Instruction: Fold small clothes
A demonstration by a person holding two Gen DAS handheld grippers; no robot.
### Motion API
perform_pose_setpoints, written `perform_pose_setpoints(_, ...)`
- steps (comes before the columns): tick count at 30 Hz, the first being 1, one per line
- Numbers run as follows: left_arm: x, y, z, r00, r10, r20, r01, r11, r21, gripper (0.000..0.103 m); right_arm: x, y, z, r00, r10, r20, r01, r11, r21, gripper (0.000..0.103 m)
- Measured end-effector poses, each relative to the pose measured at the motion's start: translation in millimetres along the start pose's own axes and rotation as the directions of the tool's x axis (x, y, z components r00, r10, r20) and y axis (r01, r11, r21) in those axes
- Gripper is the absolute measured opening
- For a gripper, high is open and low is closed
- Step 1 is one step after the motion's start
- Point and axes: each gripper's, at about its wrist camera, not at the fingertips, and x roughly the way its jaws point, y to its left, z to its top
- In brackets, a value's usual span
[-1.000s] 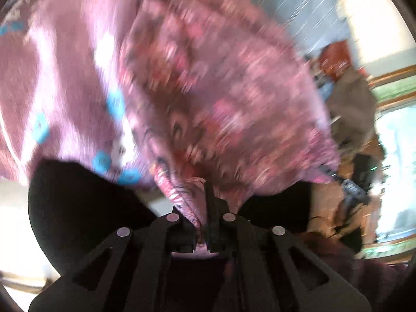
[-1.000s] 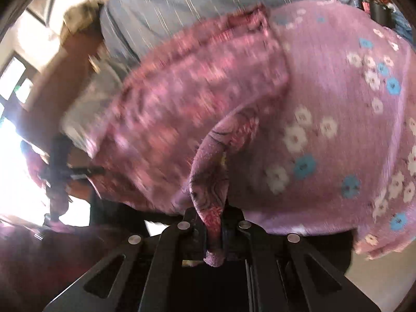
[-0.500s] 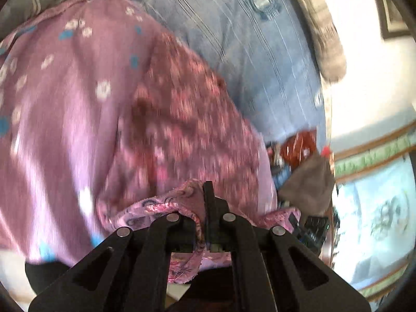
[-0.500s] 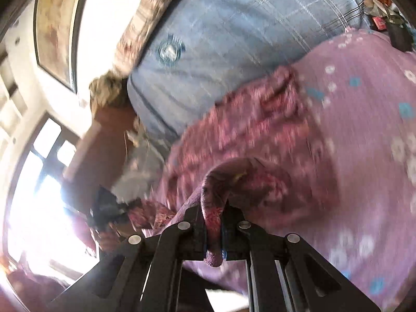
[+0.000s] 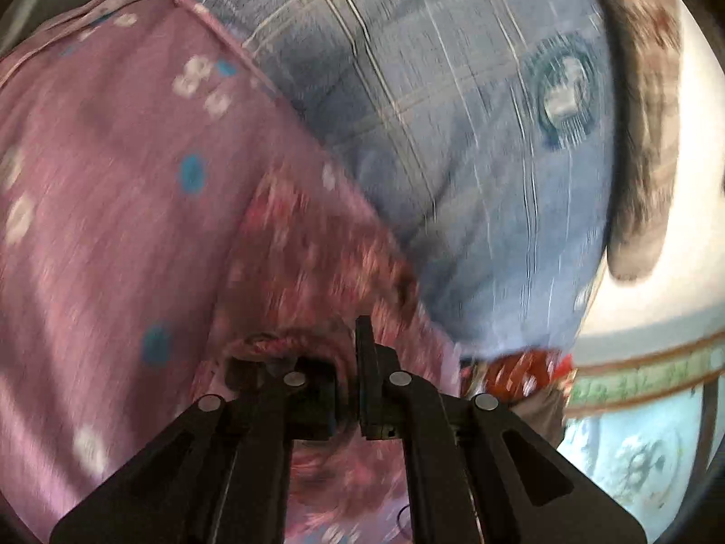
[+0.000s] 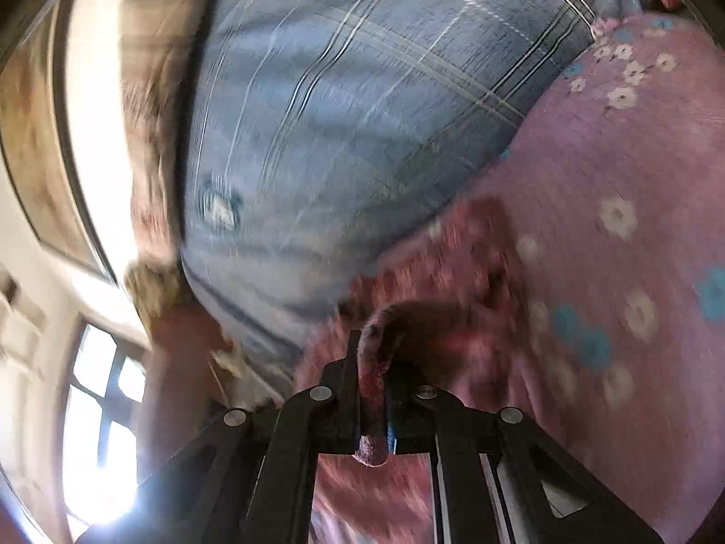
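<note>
— Swinging forward and down, both grippers have carried the garment (image 5: pixel 317 254) from up in the air, where it filled the views a second ago, to the pink sheet (image 5: pixel 90 235).

— So the fold is landing?

— I judge so. Half a second ago the patterned cloth still billowed; now it lies low across the sheet, with the blue plaid pillow (image 5: pixel 453 136) just beyond it.

— And the left gripper (image 5: pixel 349 385)?

— Clenched. A rolled hem curls over its left finger, as it did before, though blur hides whether the pads truly pinch it. I read it as still held.

— The right gripper (image 6: pixel 374 403)?

— A fold of the garment (image 6: pixel 444 272) sits between its fingers and pokes out below them. Those jaws are starting to open, yet the cloth has not slipped free.

— What does that mean for the job?

— Probably the top edge is being laid over the lower half and let go. If the left lags, the edge may land skewed.
</note>
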Motion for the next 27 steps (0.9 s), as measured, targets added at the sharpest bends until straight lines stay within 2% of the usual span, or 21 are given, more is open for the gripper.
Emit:
perform_pose_setpoints(2, 9, 5, 21, 1.000, 0.020, 0.020, -0.018, 0.998, -0.060, 0.013, 9, -19, 22, 0.998, -0.014, 0.067, 0.007, 0.994, 0.106, 0.012)
perform_pose_setpoints(3, 14, 12, 34, 0.999, 0.039, 0.036, -0.034, 0.992, -0.119, 0.019, 13, -26, 29, 0.996, -0.024, 0.081, 0.012, 0.990, 0.144, 0.012)
perform_pose_setpoints(5, 11, 22, 47, 0.993, 0.085, 0.081, -0.068, 0.980, -0.188, 0.046, 20, -43, 41, 0.992, -0.056, 0.113, 0.029, 0.975, 0.221, 0.014)
perform_pose_setpoints(6, 5, 27, 52, 0.988, 0.108, 0.110, -0.082, 0.973, -0.215, 0.049, 22, -45, 43, 0.990, -0.079, 0.116, 0.052, 0.974, 0.220, 0.016)
perform_pose_setpoints(8, -5, 31, 55, 0.987, 0.103, 0.123, -0.076, 0.976, -0.203, 0.055, 22, -41, 44, 0.987, -0.109, 0.114, 0.088, 0.980, 0.176, 0.026)
perform_pose_setpoints(10, -9, 24, 49, 0.985, 0.139, 0.098, -0.130, 0.987, -0.094, 0.060, 15, -38, 42, 0.985, -0.097, 0.141, 0.076, 0.986, 0.145, 0.047)
perform_pose_setpoints(12, -6, 14, 35, 0.975, 0.209, 0.074, -0.212, 0.977, 0.035, 0.064, 0, -37, 46, 0.977, -0.062, 0.206, 0.032, 0.989, 0.146, 0.048)
perform_pose_setpoints(14, 3, 7, 24, 0.970, 0.240, 0.039, -0.243, 0.960, 0.141, 0.064, -12, -37, 47, 0.969, -0.032, 0.247, -0.002, 0.991, 0.136, 0.052)
perform_pose_setpoints(15, 9, 4, 19, 0.966, 0.259, 0.017, -0.257, 0.945, 0.202, 0.065, -13, -35, 48, 0.970, -0.057, 0.236, 0.028, 0.992, 0.123, 0.054)
perform_pose_setpoints(17, 21, -3, 8, 0.953, 0.304, -0.017, -0.283, 0.905, 0.317, 0.069, -12, -25, 46, 0.971, -0.184, 0.155, 0.181, 0.983, 0.033, 0.054)
perform_pose_setpoints(20, 42, -14, -9, 0.934, 0.352, -0.066, -0.281, 0.834, 0.475, 0.069, 1, -16, 34, 0.960, -0.276, 0.050, 0.280, 0.956, -0.090, 0.053)
perform_pose_setpoints(21, 48, -19, -12, 0.932, 0.355, -0.079, -0.271, 0.823, 0.500, 0.069, 8, -13, 31, 0.960, -0.281, 0.010, 0.279, 0.951, -0.132, 0.052)
perform_pose_setpoints(23, 65, -37, -13, 0.923, 0.382, -0.051, -0.300, 0.794, 0.529, 0.069, 29, -1, 27, 0.955, -0.296, -0.023, 0.286, 0.937, -0.201, 0.051)
perform_pose_setpoints(26, 91, -56, 4, 0.911, 0.412, 0.005, -0.361, 0.792, 0.492, 0.067, 67, 17, 37, 0.932, -0.361, -0.023, 0.344, 0.904, -0.254, 0.050)
perform_pose_setpoints(27, 98, -60, 15, 0.901, 0.433, 0.030, -0.397, 0.796, 0.456, 0.062, 76, 20, 43, 0.930, -0.368, -0.012, 0.352, 0.898, -0.266, 0.044)
